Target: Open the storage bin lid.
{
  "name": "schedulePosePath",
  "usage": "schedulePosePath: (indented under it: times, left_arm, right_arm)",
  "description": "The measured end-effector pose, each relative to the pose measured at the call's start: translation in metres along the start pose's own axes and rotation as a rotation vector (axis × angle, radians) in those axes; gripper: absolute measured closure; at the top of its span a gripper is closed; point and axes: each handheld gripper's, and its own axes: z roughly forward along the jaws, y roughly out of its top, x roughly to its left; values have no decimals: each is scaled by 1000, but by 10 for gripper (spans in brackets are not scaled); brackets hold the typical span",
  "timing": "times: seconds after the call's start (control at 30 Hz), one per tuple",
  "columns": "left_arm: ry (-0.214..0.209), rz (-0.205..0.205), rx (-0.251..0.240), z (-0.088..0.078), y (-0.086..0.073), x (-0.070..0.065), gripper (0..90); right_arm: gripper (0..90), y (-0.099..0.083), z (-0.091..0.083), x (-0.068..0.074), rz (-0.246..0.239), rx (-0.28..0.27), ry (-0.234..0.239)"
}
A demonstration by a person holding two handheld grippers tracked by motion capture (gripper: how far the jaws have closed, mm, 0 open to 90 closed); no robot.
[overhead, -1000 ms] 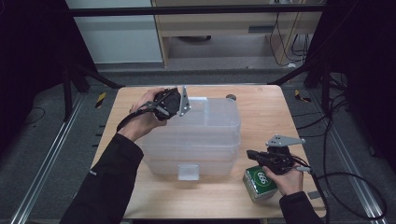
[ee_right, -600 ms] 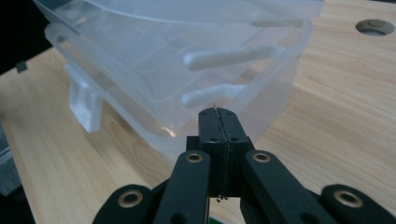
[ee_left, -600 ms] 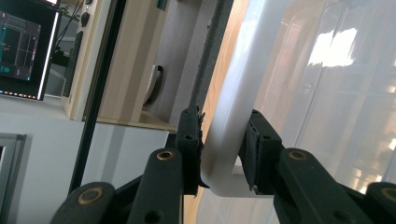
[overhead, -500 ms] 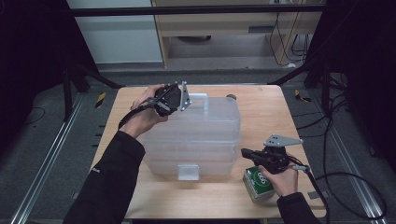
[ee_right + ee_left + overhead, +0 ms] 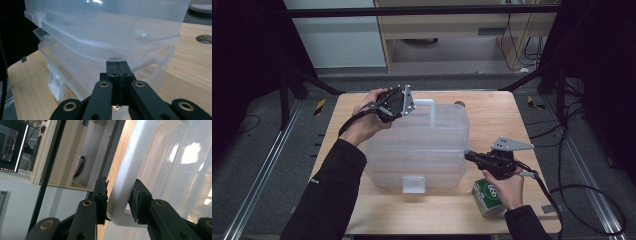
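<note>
- Up at the far left corner of the clear plastic box (image 5: 417, 145), the left gripper (image 5: 404, 106) has its jaws set around the box's white handle (image 5: 125, 187); the left gripper view shows one pad on either side of the white bar at its bend.
- Its jaws have just been opening a little, with the handle between them; one pad looks to touch the bar, the other sits just beside it, so no firm clamp can be told.
- Low at the box's near right corner, the right gripper (image 5: 468, 156) has its jaws closed flat against each other with nothing between them, as the right gripper view shows.
- Its joined tips (image 5: 117, 65) point at the box's side wall just under the overhanging rim of the lid; whether they touch the plastic cannot be told.
- The box itself stands in the middle of the wooden table (image 5: 362, 220), lid on, with a white latch (image 5: 413, 184) at its near side.
- Under the person's right hand (image 5: 507, 187), a small green and white carton (image 5: 488, 196) lies on the table just beside the box's near right corner.
</note>
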Motion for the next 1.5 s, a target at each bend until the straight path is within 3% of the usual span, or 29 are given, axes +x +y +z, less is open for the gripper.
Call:
schedulePosePath:
  times: [0.27, 0.4, 0.57, 0.77, 0.93, 1.07, 1.23, 1.5]
  left_arm:
    - [-21, -44, -43, -11, -8, 0, 557]
    - [-29, -103, -97, -24, -16, 1, 496]
    - [-39, -183, -155, -41, -29, 4, 488]
    - [-55, -296, -208, -55, -46, 4, 522]
    - [-35, -397, -239, -62, -62, -1, 563]
    - [-21, -539, -288, -70, -81, -5, 617]
    - [5, -689, -306, -80, -110, -9, 672]
    - [56, -825, -320, -92, -153, -21, 764]
  right_arm:
    - [900, -1, 1, 1, -3, 18, -13]
    - [900, -1, 1, 1, -4, 21, -13]
    - [900, -1, 1, 2, -8, 26, -15]
    - [900, -1, 2, 2, -13, 33, -17]
    - [900, -1, 1, 2, -14, 37, -18]
    - [900, -1, 1, 3, -20, 41, -23]
    - [900, -1, 1, 3, -25, 41, -23]
    - [900, -1, 1, 3, -25, 44, -25]
